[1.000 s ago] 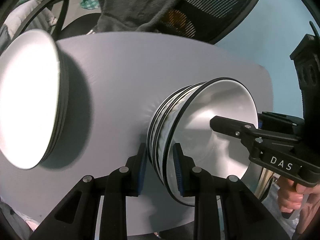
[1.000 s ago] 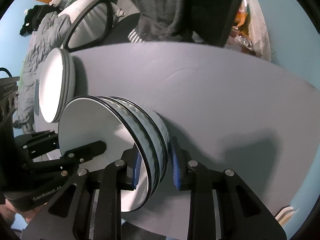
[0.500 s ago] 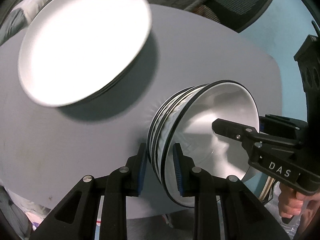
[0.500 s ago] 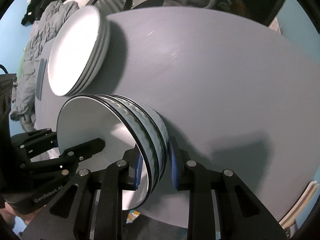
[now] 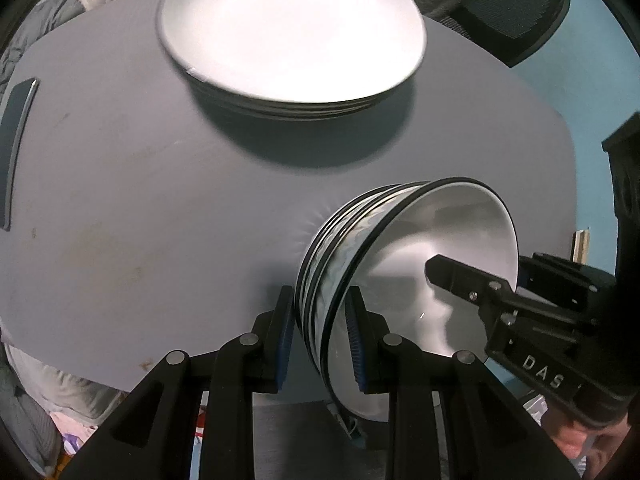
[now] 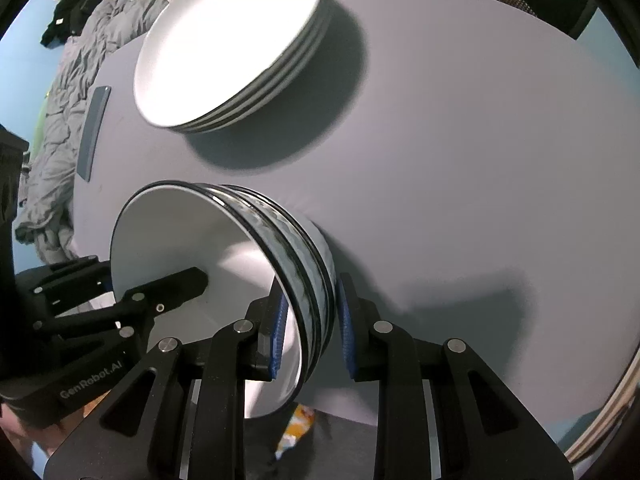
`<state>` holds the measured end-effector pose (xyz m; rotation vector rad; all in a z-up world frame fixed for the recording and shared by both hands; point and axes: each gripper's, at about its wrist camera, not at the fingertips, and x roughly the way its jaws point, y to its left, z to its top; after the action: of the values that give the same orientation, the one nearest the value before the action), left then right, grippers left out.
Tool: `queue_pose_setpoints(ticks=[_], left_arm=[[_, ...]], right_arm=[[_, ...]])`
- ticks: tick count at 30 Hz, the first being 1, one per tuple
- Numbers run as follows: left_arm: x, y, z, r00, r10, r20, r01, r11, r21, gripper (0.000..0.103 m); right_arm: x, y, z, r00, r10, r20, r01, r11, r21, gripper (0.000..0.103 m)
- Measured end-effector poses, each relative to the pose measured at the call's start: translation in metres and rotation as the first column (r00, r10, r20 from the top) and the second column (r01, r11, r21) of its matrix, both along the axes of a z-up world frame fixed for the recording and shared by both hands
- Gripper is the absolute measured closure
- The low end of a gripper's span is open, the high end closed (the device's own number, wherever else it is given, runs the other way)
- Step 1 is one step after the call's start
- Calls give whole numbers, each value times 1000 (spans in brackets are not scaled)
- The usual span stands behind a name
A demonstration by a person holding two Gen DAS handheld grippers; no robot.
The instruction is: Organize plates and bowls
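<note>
1. The left gripper (image 5: 320,336) and the right gripper (image 6: 310,326) are each clamping opposite rims of a nested stack of white, black-rimmed bowls (image 5: 400,280) over the grey round table (image 5: 160,200).
2. Farther back, a stack of white round plates (image 5: 292,32) is sitting on the table.

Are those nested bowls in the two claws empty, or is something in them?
Empty. The top one of the bowls shows a bare white inside, with only the right claw's finger reaching in. The lower bowls' insides are hidden.
</note>
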<state>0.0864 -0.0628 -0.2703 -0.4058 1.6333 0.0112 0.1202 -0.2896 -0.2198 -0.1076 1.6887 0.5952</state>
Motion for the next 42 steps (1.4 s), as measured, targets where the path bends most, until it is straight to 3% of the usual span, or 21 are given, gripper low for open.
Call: queue_pose_setpoints(ticks=[11,16,22,29,33,42], left_arm=[[-6,21,-7,1000,-5,10,5,1000,10,78],[-3,24,-12,1000,-18,20,19,1000,-24,79],[-6,21,-14,998,-30,46,33,998,-62,74],[-16,28,-14,998,-23,66,28,996,-88,74],[-33,48,-11,998,-21,63,26,996,-90,73],[-34,55,-12,998,-8,56,14,993,-118,69]], right_arm=[[-21,26,1,999,-35,3,35,999,-4,79],[-32,36,2,997,-75,14,75,997,1,79],[-38,30,4,991,-125,37,125,992,11,79],[-51,6,3,976,-216,-16,216,974,72,78],[-54,5,6,975,-222,-1,222,972,78,77],[-50,7,3,972,-234,-13,234,968,85,73]])
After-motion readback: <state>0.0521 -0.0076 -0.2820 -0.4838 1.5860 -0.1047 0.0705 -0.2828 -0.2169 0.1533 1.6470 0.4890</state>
